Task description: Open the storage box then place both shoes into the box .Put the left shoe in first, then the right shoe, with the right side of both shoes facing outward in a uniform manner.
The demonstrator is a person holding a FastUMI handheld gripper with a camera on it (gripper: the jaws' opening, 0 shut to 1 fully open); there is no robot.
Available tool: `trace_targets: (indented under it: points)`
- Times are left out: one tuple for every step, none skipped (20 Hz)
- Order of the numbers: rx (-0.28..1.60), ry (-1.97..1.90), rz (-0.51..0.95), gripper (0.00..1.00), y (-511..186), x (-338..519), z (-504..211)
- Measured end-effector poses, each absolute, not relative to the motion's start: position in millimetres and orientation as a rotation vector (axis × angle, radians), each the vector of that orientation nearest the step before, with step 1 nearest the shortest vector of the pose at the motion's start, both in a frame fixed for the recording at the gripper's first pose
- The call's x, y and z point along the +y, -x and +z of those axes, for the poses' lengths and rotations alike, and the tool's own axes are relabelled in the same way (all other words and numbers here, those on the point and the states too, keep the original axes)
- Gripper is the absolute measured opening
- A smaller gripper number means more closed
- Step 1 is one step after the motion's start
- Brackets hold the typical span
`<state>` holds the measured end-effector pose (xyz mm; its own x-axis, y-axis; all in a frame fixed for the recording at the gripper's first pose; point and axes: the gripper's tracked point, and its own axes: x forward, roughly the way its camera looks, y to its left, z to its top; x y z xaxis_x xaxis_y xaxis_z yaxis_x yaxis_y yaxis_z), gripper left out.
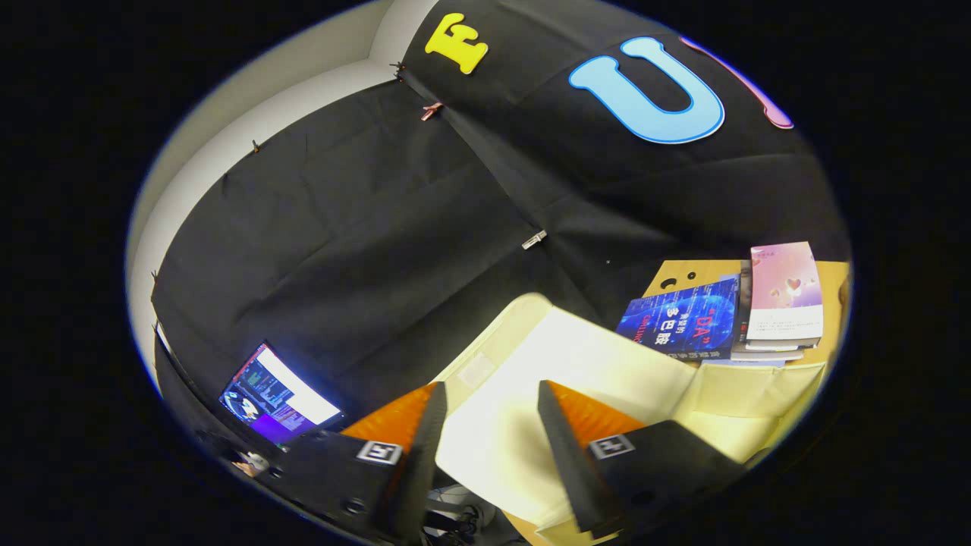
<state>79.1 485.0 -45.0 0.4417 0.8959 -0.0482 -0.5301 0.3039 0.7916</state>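
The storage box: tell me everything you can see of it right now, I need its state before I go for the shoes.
The storage box is cream-white and looks like fabric. A broad flat panel of it, probably the lid, lies between and just beyond the open gripper fingers, brightly lit, with a folded side flap to the right. It rests on the wooden table, its far edge close by the stacked books. Neither finger presses on it. Its inside can't be made out.
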Motion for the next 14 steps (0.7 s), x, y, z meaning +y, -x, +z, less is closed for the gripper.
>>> trace_targets:
  points:
    - [0.553, -0.768, 0.987, 0.92, -80.8, 481.2, -51.4]
    - [0.553, -0.751, 0.971, 0.96, -81.5, 477.2, -53.9]
    - [0.549, -0.732, 0.953, 0.98, -83.6, 471.7, -56.4]
    - [0.539, -0.713, 0.935, 0.98, -86.1, 465.6, -59.2]
    - [0.530, -0.694, 0.920, 0.98, -86.4, 458.9, -60.2]
    - [0.517, -0.677, 0.904, 0.98, -87.0, 450.9, -60.6]
    - [0.503, -0.659, 0.886, 0.98, -88.2, 441.5, -60.6]
    - [0.485, -0.641, 0.866, 0.98, -88.0, 430.8, -60.3]
    - [0.467, -0.620, 0.843, 0.98, -89.2, 417.4, -60.2]
    - [0.447, -0.596, 0.815, 0.98, -89.5, 402.5, -61.4]
    - [0.429, -0.570, 0.786, 0.98, -89.8, 386.2, -62.3]
    - [0.412, -0.546, 0.757, 0.98, -89.4, 368.6, -63.9]
    - [0.401, -0.521, 0.722, 0.98, -88.2, 349.6, -67.8]
    - [0.392, -0.502, 0.684, 0.98, -86.7, 328.4, -71.7]
